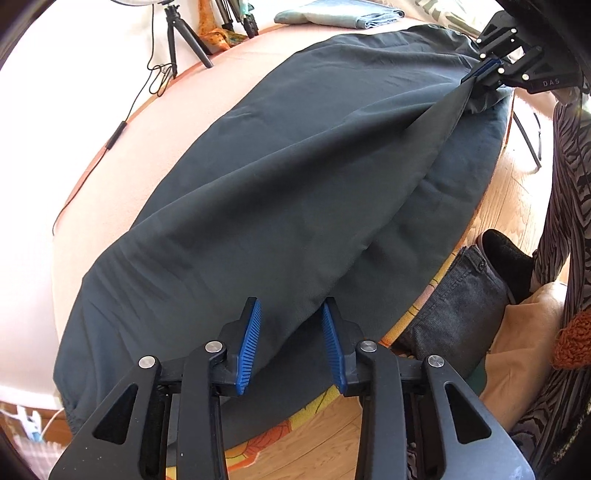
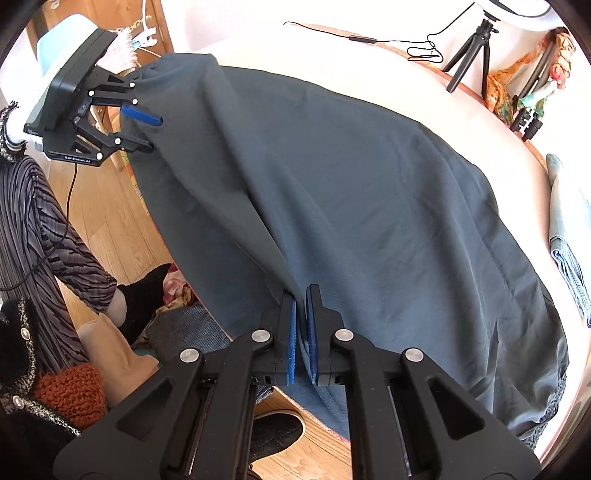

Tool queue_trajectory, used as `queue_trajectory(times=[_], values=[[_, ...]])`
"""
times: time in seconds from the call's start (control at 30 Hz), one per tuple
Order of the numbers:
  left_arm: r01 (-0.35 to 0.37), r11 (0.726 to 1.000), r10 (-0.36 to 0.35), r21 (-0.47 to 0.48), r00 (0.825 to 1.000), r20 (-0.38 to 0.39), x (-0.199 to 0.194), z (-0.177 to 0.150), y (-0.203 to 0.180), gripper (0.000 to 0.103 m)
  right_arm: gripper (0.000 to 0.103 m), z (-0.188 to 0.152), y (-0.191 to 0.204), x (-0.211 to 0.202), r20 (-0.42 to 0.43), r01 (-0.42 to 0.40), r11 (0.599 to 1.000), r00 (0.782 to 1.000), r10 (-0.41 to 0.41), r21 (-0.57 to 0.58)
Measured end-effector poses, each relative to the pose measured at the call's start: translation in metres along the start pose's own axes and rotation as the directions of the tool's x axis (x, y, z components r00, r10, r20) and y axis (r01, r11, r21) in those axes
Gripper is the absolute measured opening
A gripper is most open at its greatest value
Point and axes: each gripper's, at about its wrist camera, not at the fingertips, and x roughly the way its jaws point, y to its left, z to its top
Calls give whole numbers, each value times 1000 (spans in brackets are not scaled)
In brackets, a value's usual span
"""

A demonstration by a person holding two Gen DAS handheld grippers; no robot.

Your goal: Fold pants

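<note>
Dark teal pants (image 1: 277, 184) (image 2: 369, 203) lie spread over a pale pink round table (image 1: 147, 129) (image 2: 406, 74), one side hanging over the near rim. My left gripper (image 1: 291, 302) (image 2: 156, 133) is open at one end. A raised fold of the fabric lies between its blue pads (image 1: 249, 339), which stand apart from it. My right gripper (image 2: 301, 291) (image 1: 466, 78) is shut on a pinched edge of the pants at the other end. It lifts a taut ridge of fabric off the table.
A small black tripod (image 1: 177, 33) (image 2: 476, 48) and a thin cable (image 1: 118, 133) sit at the table's far rim. Folded light blue cloth (image 1: 332, 13) (image 2: 569, 258) lies beside the pants. A person's black-socked foot (image 1: 506, 258) and grey clothing (image 1: 454, 306) are on the wooden floor below.
</note>
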Motion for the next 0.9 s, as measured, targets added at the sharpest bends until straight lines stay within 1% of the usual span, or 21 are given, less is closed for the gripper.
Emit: queue_trajectory(times=[0.03, 0.07, 0.1, 0.27, 0.33, 0.4, 0.47, 0.5, 0.53, 0.57, 0.67, 0.73, 0.8, 0.83, 0.9], values=[[8, 1000, -8, -1, 1000, 12, 0, 0, 1, 28, 6, 0, -1, 0, 2, -4, 1000, 1000, 4, 4], [21, 1000, -21, -3, 1000, 21, 0, 0, 3, 20, 6, 1, -2, 0, 3, -12, 1000, 1000, 12, 7], [30, 1000, -30, -1, 999, 24, 1, -1, 4, 0, 6, 0, -2, 0, 4, -17, 1000, 1000, 17, 9], [36, 999, -37, 21, 998, 49, -12, -8, 5, 1, 6, -2, 10, -2, 7, -17, 1000, 1000, 17, -19], [35, 999, -37, 35, 998, 42, -19, -13, 3, 1, 6, -5, 15, -4, 3, -36, 999, 999, 36, -30], [51, 998, -52, 40, 998, 29, -22, -20, 1, 1, 6, -8, 20, -5, -6, -54, 997, 999, 54, -48], [71, 997, -71, 44, 997, 10, -20, -26, -1, 1, 6, -11, 26, -1, -26, -55, 996, 998, 53, -71], [68, 997, -69, 41, 998, 7, -19, -26, -3, 1, 5, -12, 28, 3, -38, -53, 996, 998, 51, -77], [65, 997, -65, 31, 998, 5, -18, -27, -3, 3, 5, -14, 29, 7, -49, -45, 996, 998, 41, -78], [64, 998, -64, 15, 998, 2, -17, -27, -2, 5, 5, -15, 30, 12, -62, -37, 996, 998, 32, -79], [57, 997, -58, -49, 998, -9, -15, -28, 4, 8, 5, -21, 34, 17, -83, -26, 996, 996, 18, -91], [78, 991, -77, -108, 997, 12, -22, -32, 13, 14, 5, -23, 34, 17, -86, -17, 995, 996, 9, -94], [121, 973, -109, -199, 992, 68, -34, -36, 28, 18, 5, -25, 31, 17, -90, -18, 997, 996, 11, -78], [150, 958, -129, -244, 987, 101, -41, -39, 37, 18, 6, -25, 28, 17, -92, -25, 997, 996, 19, -68], [184, 926, -136, -331, 977, 163, -54, -48, 55, 18, 6, -25, 22, 14, -83, -34, 999, 996, 30, -38]])
